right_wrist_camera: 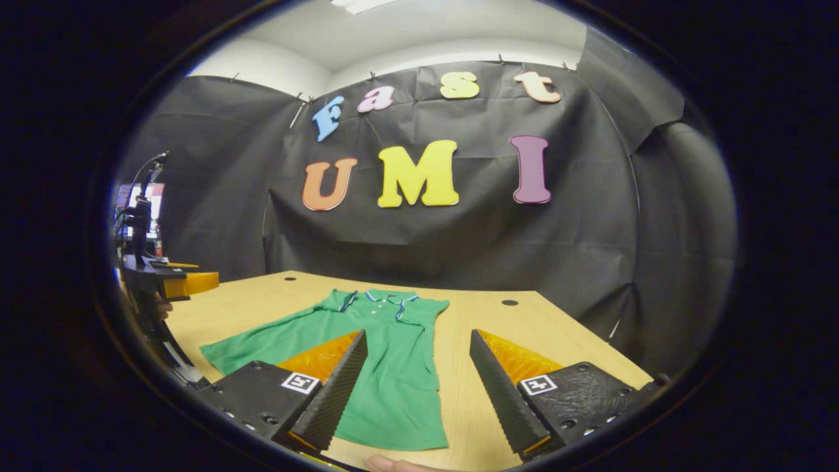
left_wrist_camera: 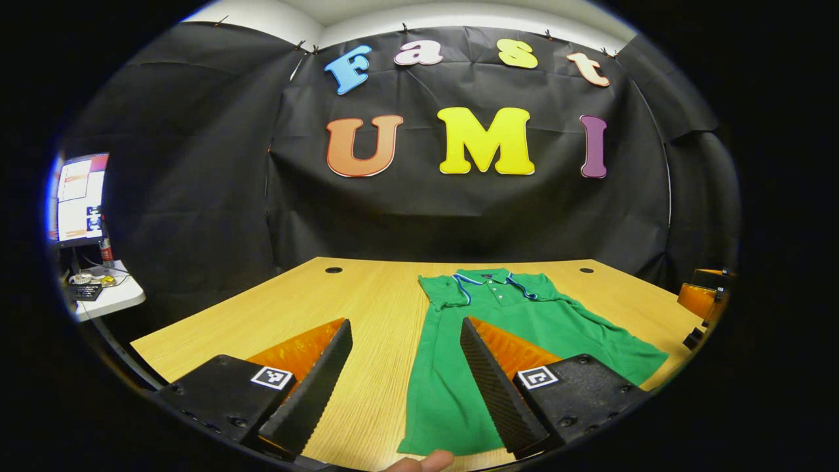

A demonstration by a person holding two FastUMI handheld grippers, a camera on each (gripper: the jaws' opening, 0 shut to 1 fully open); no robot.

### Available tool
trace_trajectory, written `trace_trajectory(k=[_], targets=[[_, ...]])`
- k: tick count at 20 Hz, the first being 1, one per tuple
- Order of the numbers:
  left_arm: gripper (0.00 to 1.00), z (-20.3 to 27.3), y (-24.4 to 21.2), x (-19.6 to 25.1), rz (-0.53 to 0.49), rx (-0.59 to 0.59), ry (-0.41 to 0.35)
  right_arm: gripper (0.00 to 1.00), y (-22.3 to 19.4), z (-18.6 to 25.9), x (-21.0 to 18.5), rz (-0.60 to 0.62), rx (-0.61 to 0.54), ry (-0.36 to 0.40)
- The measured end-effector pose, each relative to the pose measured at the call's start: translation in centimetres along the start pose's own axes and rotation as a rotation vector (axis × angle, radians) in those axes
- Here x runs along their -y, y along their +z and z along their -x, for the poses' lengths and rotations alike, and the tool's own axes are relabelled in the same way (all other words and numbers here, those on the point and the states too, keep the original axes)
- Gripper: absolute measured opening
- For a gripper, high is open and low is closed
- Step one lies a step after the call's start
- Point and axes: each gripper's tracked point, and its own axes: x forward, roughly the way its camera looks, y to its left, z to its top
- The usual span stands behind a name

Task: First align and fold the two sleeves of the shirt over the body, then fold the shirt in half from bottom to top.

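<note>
Shirt: a green short-sleeved polo shirt with a blue-and-white-trimmed collar is lying flat on the light wooden table, collar toward the black cloth wall, hem toward the camera.
Left gripper: the left gripper is hovering above the table with its fingers spread wide, gripping nothing; one finger is over the shirt's lower part, the other over bare wood.
Right gripper: the right gripper is hovering likewise, wide open and empty, above the shirt's hem.
Side desk: a monitor is glowing at the left gripper view's left edge.
</note>
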Motion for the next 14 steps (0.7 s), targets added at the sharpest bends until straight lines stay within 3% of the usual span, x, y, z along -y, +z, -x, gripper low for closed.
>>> trace_trajectory(k=[3,8,14], targets=[[1.0,2.1,-2.7,-0.1,0.047,-0.015,-0.009,0.95,-2.4,0.6,-1.5,0.034,-0.048,-0.018],[1.0,1.2,-8.6,0.6,0.017,-0.122,-0.042,0.95,-5.8,0.0,-2.8,0.11,-0.128,-0.034],[1.0,0.1,-11.7,1.7,0.029,-0.191,-0.082,0.95,-9.6,-0.9,-1.8,0.032,-0.254,-0.071]])
